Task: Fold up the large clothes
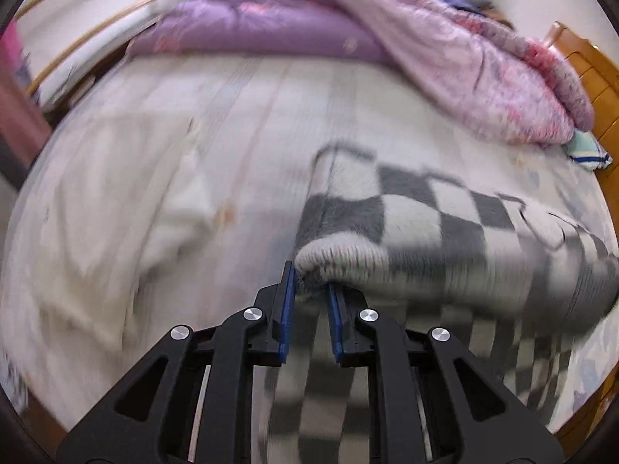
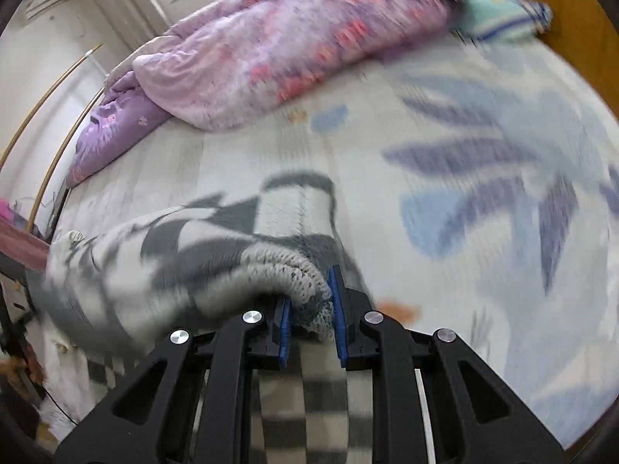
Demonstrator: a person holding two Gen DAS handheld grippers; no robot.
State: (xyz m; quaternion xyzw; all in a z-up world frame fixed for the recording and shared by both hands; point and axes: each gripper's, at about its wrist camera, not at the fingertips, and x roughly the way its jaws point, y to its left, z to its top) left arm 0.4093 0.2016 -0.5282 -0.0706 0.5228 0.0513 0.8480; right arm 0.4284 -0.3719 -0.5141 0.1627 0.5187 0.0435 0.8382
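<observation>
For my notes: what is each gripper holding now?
Left gripper: shut on the checked sweater.
Right gripper: shut on the sweater.

Purple quilt (image 1: 271, 27) heaped on bed (image 1: 240, 123) (pillow (image 2: 499, 11) beside).

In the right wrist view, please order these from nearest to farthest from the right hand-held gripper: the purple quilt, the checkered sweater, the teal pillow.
1. checkered sweater: its knitted edge is clamped in the right hand-held gripper, at lower left.
2. purple quilt: bunched across the bed, upper middle.
3. teal pillow: by the wooden headboard, upper right corner.
</observation>
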